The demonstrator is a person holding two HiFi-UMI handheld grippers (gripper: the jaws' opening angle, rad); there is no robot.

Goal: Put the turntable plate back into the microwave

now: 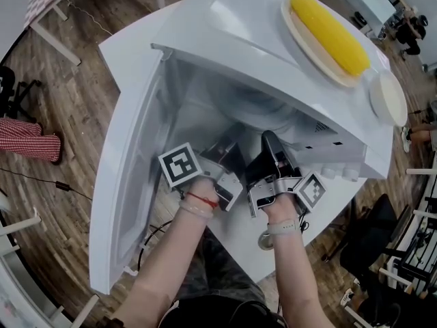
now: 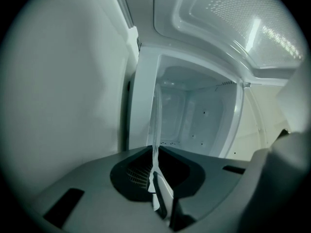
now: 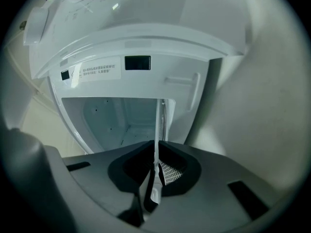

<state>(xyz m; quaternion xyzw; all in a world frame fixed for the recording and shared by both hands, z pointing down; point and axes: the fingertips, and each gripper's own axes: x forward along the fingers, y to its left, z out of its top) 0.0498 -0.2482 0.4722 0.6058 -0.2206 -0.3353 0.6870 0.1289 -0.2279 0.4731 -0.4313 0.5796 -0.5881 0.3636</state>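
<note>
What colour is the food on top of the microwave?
Yellow; the food shows best in head view.

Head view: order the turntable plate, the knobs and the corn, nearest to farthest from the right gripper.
1. turntable plate, clamped by the right gripper.
2. knobs, just to its right.
3. corn, up on top of the microwave.

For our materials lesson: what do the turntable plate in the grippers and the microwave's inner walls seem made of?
The turntable plate: probably clear glass, glossy; its thin edge is see-through and bright. The microwave's inner walls: seemingly white painted metal, smooth, with soft highlights; plastic cannot be ruled out.
</note>
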